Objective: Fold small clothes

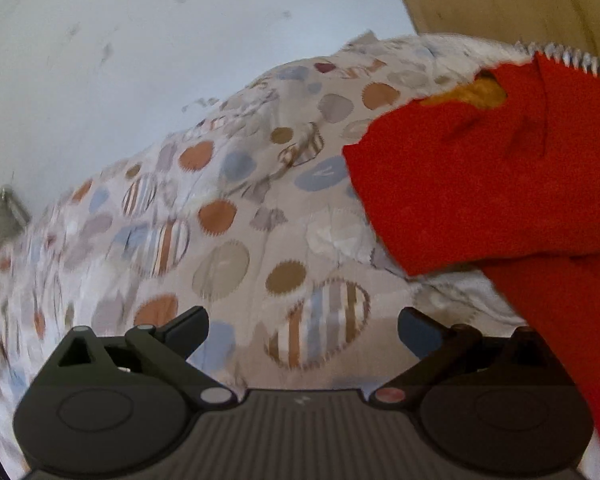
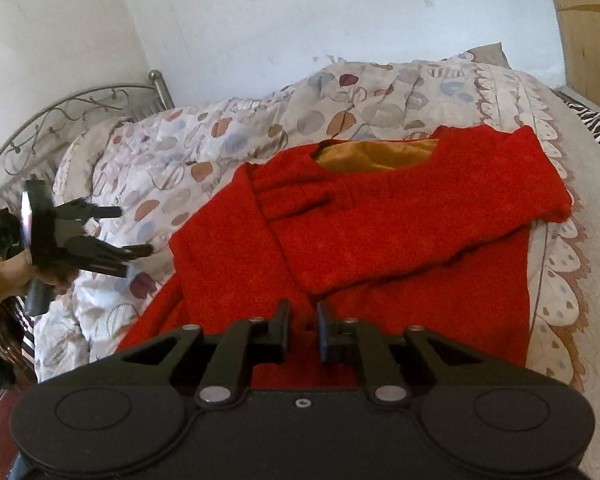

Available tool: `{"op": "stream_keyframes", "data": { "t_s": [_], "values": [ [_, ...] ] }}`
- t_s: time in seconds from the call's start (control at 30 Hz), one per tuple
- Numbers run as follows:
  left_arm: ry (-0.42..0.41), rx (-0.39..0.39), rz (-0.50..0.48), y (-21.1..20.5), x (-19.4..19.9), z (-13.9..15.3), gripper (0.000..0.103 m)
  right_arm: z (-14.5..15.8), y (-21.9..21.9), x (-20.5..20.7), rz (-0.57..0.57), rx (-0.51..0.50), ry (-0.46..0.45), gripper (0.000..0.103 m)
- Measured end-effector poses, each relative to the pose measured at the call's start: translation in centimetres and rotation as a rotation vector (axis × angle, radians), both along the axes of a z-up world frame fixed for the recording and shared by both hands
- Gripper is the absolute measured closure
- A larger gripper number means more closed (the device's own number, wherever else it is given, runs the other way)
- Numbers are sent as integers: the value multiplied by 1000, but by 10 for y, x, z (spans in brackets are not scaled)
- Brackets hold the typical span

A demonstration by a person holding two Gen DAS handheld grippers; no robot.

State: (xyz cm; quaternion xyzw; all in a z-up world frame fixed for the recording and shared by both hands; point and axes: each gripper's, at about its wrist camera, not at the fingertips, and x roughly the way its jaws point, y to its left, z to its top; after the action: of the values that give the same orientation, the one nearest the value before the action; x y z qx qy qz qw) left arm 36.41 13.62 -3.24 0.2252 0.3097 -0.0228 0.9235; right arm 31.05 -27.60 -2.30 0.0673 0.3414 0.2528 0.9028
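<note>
Left gripper (image 1: 303, 330): jaws spread wide, nothing between, over spotted quilt (image 1: 228, 216); red sweater (image 1: 480, 184) off to jaws' right. Right gripper (image 2: 303, 330): jaws narrowly parted, pinching nothing, over sweater's lower part; folded sleeve (image 2: 400, 248) just ahead of jaws, collar farther ahead.

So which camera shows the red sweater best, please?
The right wrist view: the red sweater lies there almost whole on the patterned quilt, neckline, folded sleeves and body all visible. The left wrist view shows only part of it, cut off at the right edge and somewhat blurred.
</note>
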Motion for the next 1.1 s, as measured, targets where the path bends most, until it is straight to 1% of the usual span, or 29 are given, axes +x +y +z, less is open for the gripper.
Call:
{"op": "stream_keyframes", "data": {
  "t_s": [0.1,0.13,0.17,0.2,0.23,0.27,0.3,0.37,0.4,0.5,0.57,0.63,0.67,0.7,0.73,0.77,0.8,0.83,0.87,0.9,0.97,1.0,1.03,1.07,1.1],
  "values": [
    [1,-120,34,8,-27,8,0,0,-2,-15,-8,-34,-23,67],
    [2,-159,40,10,-36,11,0,0,-5,-22,-12,-38,-29,56],
    [3,-197,42,10,-47,13,0,0,-7,-28,-19,-41,-32,41],
    [1,-238,38,9,-58,14,0,0,-11,-37,-32,-42,-38,33],
    [0,-273,29,7,-68,15,0,0,-16,-48,-48,-42,-51,22],
    [4,-305,17,4,-78,15,0,-1,-19,-58,-61,-47,-61,18],
    [13,-335,-3,0,-89,15,0,-3,-23,-71,-79,-63,-76,17],
    [24,-370,-29,-9,-106,11,0,-7,-27,-91,-116,-90,-100,10],
    [27,-384,-36,-14,-112,8,0,-11,-30,-101,-138,-95,-108,9],
    [64,-433,-62,-28,-127,-5,0,-27,-40,-128,-211,-70,-99,8],
    [101,-440,-73,-36,-130,-15,0,-36,-46,-139,-257,-48,-92,9],
    [142,-436,-64,-41,-129,-24,1,-41,-50,-146,-288,-24,-92,10],
    [155,-446,-54,-41,-129,-26,2,-42,-50,-149,-291,-19,-95,12],
    [166,-465,-37,-40,-129,-27,8,-42,-48,-151,-295,-28,-105,15],
    [175,-491,-21,-39,-129,-28,16,-41,-46,-153,-301,-42,-112,26],
    [190,-532,-5,-36,-130,-28,19,-41,-45,-153,-304,-51,-112,39],
    [205,-567,9,-33,-129,-29,26,-42,-43,-153,-306,-54,-107,44],
    [222,-605,14,-30,-130,-30,33,-42,-42,-154,-308,-46,-105,48],
    [236,-627,14,-28,-130,-31,37,-43,-44,-154,-310,-40,-104,51],
    [250,-635,12,-27,-129,-32,45,-44,-43,-154,-313,-41,-100,51],
    [273,-626,13,-27,-130,-37,46,-46,-44,-153,-312,-45,-90,52],
    [288,-610,19,-28,-128,-39,46,-46,-46,-152,-313,-38,-86,52],
    [300,-603,26,-30,-126,-41,46,-46,-48,-151,-320,-24,-74,54],
    [308,-618,44,-28,-123,-42,46,-44,-51,-149,-330,-15,-60,62],
    [315,-639,72,-28,-122,-42,52,-41,-54,-146,-341,-3,-44,69]
  ]
}}
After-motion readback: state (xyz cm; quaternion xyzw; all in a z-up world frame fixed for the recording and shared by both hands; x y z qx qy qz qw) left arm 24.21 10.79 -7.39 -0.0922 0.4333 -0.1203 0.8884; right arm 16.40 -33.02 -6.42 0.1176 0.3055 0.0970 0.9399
